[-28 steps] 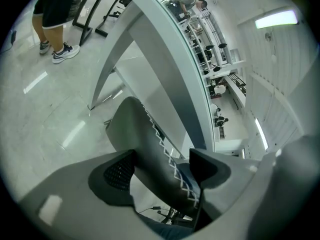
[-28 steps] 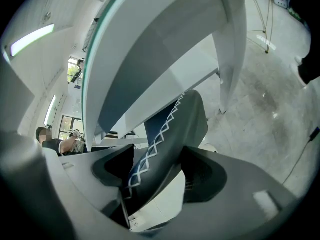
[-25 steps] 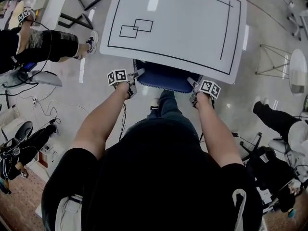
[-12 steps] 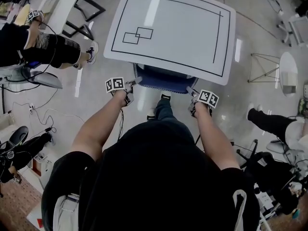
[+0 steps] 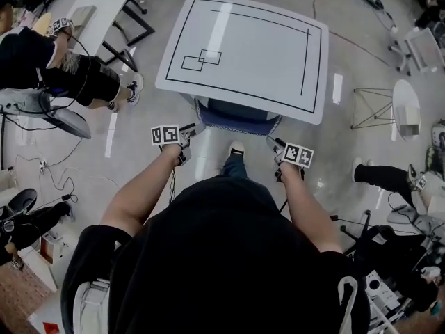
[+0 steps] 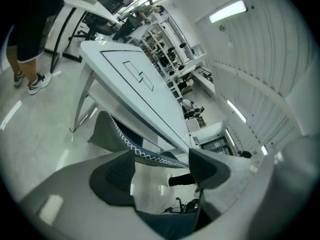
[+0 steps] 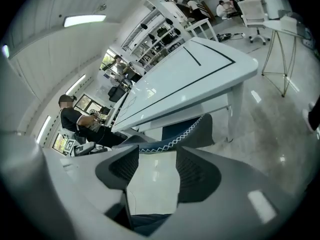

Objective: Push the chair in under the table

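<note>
A white table with black lines on its top stands ahead of me. The blue chair is tucked beneath it, and only its back shows past the near edge. My left gripper hovers just short of the back's left corner, open and empty. My right gripper is open near the right corner, also holding nothing. In the left gripper view the chair with its white stitching lies beyond the left gripper, under the table. The right gripper view shows the chair past the right gripper.
A seated person and another table are at the left, with cables on the floor. A round wire-legged stand and more people are at the right. My shoe is just behind the chair.
The chair has slid further under the table, so less of its back shows. Both grippers have come away from the back's corners and drawn slightly toward me.
</note>
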Tool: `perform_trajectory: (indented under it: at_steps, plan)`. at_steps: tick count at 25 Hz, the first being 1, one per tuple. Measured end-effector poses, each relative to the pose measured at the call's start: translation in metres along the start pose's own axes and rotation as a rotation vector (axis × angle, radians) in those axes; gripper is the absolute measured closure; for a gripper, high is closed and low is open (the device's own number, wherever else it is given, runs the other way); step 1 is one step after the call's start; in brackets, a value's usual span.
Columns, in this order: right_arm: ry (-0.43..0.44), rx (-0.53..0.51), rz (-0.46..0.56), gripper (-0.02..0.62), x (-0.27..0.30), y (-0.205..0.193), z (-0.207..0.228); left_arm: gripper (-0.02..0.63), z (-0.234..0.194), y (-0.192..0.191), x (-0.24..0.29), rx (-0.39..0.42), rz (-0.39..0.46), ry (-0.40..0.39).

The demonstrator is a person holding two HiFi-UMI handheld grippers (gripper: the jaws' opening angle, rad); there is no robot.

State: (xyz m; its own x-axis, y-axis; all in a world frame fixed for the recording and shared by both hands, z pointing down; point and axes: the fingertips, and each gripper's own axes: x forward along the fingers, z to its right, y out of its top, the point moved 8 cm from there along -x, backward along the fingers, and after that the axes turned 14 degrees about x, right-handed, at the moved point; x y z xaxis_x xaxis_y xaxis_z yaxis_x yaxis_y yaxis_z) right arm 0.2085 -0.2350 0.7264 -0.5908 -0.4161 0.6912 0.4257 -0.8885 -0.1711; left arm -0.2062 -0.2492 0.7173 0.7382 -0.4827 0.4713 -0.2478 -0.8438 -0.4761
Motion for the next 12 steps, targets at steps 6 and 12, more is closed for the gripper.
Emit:
perform_trajectory:
  at_steps: [6, 12]
  plan:
    - [0.021, -0.079, 0.071, 0.330, -0.030, -0.006, -0.020, 0.268, 0.030, 0.006, -0.024, 0.108, 0.048, -0.013]
    - [0.039, -0.155, 0.163, 0.330, -0.065, -0.007, -0.050, 0.271, 0.053, 0.023, -0.052, 0.184, 0.109, -0.047]
